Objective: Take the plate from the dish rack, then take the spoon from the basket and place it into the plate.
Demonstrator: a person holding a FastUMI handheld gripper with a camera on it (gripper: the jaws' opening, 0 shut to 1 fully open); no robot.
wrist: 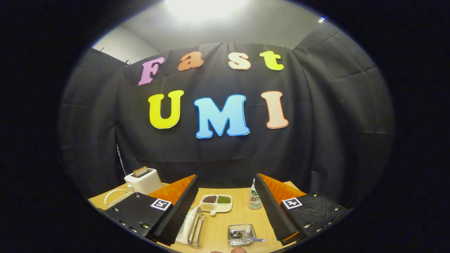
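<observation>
claw (225, 211): fingers spread wide apart, nothing between them, holding nothing; raised above the light wooden desk (218, 225).
white plate (188, 225): standing on edge in a metal wire dish rack (194, 228), between the fingers, close beside one finger's inner face.
small clear mesh basket (240, 233): on the desk between the fingers, nearer the other finger; dark-bowled spoon with a metal handle (246, 237) lies in it, handle reaching over the basket's rim.
white divided tray with dark, green and tan fillings (216, 203): ahead of the rack, between the fingertips.
clear bottle with a label (254, 198): upright, just beside one fingertip.
white toaster with a slice of bread in its slot (143, 180): beyond one finger, at the desk's far edge.
white curved piece (116, 196): beside the toaster; cannot tell what it is.
</observation>
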